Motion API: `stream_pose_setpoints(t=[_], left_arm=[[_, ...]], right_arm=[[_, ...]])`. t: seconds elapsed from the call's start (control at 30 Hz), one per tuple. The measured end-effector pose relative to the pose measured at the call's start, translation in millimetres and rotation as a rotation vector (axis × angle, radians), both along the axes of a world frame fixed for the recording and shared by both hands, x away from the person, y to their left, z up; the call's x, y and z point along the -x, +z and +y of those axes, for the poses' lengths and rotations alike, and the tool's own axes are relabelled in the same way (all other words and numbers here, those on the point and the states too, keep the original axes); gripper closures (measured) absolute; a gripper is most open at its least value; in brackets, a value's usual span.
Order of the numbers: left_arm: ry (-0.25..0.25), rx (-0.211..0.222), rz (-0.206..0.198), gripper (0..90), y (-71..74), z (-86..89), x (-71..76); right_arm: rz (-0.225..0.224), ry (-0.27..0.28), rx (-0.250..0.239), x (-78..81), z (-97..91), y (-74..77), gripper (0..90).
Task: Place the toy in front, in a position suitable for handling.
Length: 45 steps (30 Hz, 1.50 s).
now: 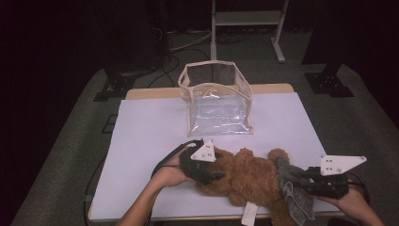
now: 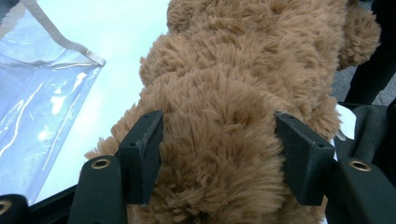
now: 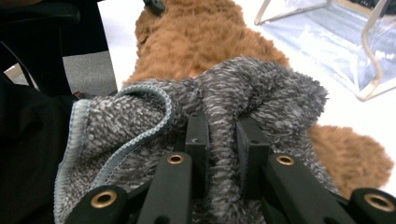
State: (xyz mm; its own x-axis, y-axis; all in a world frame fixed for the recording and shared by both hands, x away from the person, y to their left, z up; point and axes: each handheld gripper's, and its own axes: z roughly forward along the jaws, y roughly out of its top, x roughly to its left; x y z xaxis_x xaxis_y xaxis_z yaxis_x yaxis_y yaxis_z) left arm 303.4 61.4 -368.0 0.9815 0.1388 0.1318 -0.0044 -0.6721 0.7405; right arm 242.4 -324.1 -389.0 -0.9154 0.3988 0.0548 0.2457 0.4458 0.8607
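Note:
A brown plush bear [image 1: 244,176] lies on the white table cover near the front edge. My left gripper [image 1: 214,175] is shut on the bear's left end, its pads [image 2: 142,154] pressing into the fur [image 2: 219,140] on both sides. A grey fuzzy cloth [image 1: 294,193] is draped over the bear's right end. My right gripper [image 1: 294,179] is shut on a fold of that grey cloth [image 3: 219,107], which bunches up between the two narrow jaws. The bear [image 3: 201,32] stretches away behind the cloth.
A clear plastic bag with beige trim [image 1: 217,101] stands open at the middle of the table, just beyond the bear; it shows as the bag [image 2: 37,98] and the bag [image 3: 336,42] in the gripper views. A white tag [image 1: 248,214] hangs off the front edge.

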Motion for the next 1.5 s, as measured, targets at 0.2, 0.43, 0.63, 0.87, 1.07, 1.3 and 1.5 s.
stream_pose_setpoints(t=[0.2, 0.43, 0.63, 0.87, 1.07, 1.3, 1.5], left_arm=[[-0.001, -0.004, 0.006, 35.0, 2.6, 5.5, 1.7], [0.049, -0.014, 0.009, 34.6, 3.1, 27.4, -0.1], [0.104, -0.023, 0.011, 33.2, 2.1, 47.8, -4.1], [0.126, 0.015, 0.033, 33.0, -2.4, 58.5, -10.5], [0.090, 0.045, 0.021, 32.3, 1.8, 52.4, -8.2], [0.101, 0.086, 0.012, 31.0, 9.1, 59.5, -5.9], [0.116, 0.108, 0.006, 29.6, 11.7, 66.8, -4.2]], right_arm=[[0.002, 0.002, 0.015, -3.5, 13.9, -11.1, 77.4], [-0.019, 0.048, 0.029, -36.7, 47.5, -7.2, 77.6], [-0.021, 0.079, 0.027, -73.0, 78.8, -3.2, 77.5], [-0.008, 0.095, 0.001, -94.1, 93.5, -3.9, 77.2], [-0.006, 0.059, -0.006, -82.0, 68.2, 1.3, 76.8], [0.017, -0.051, 0.040, -68.3, 21.4, -4.2, 76.7], [0.050, -0.161, 0.076, -60.4, -17.8, -13.3, 76.2]])
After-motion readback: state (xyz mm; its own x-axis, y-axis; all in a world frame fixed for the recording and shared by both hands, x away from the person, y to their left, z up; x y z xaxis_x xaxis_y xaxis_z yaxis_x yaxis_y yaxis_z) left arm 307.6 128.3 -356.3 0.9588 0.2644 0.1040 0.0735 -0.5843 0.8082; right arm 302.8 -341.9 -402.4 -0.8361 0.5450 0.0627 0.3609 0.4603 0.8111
